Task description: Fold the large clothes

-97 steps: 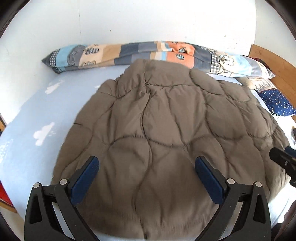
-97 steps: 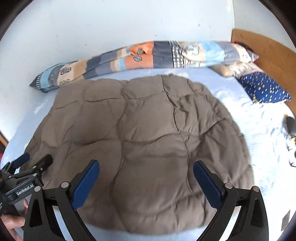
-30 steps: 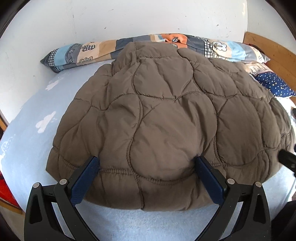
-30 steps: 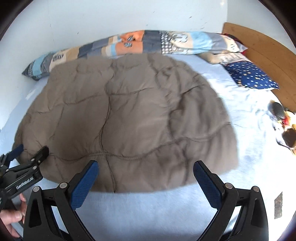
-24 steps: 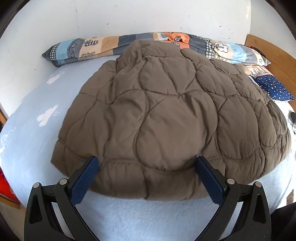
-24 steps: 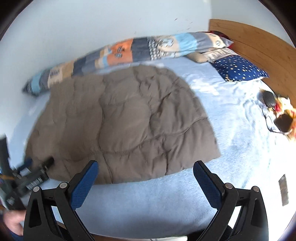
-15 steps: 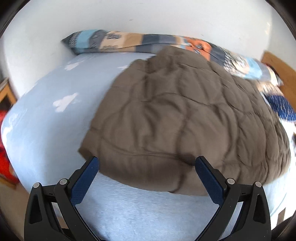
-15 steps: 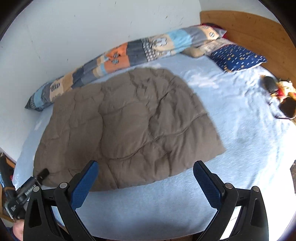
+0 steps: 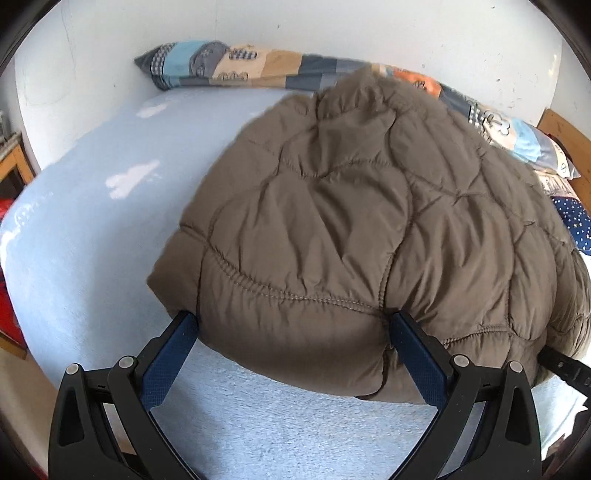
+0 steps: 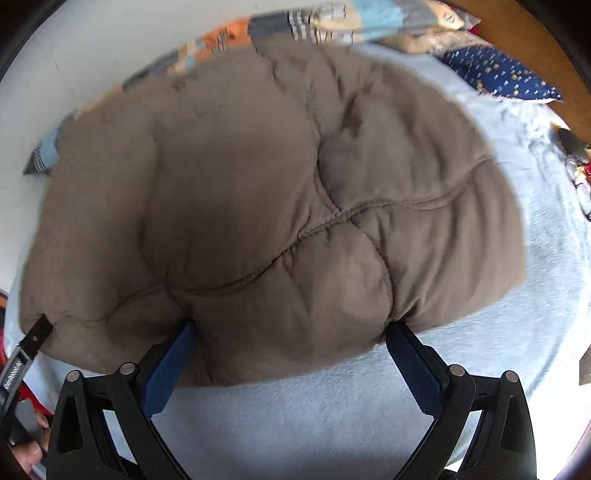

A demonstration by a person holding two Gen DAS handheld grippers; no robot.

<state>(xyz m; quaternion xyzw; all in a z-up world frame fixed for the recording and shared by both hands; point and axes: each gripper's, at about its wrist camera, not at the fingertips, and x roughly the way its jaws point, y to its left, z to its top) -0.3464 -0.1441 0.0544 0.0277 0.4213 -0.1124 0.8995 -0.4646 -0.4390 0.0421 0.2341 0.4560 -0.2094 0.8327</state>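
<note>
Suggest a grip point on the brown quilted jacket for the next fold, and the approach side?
Probably the near hem of the brown quilted jacket, approached from the near bed edge. That stitched band lies closest and bulges up off the light blue sheet, so fingers can slip under. The left gripper and right gripper are open and already straddle it, near the two corners.

Home bedroom. Bed (image 9: 92, 229) with pale blue sheet printed in white clouds, pushed against plain white wall (image 9: 332, 29). Long patchwork bolster (image 9: 229, 70) (blue, grey, tan, orange squares) lying along wall side. Navy star-print pillow (image 10: 498, 74) near wooden headboard (image 10: 524, 33). Brown quilted coat (image 9: 369, 221) spread over sheet. Wooden furniture edge (image 9: 14, 162) beside bed at left. Daylight across bedding.
</note>
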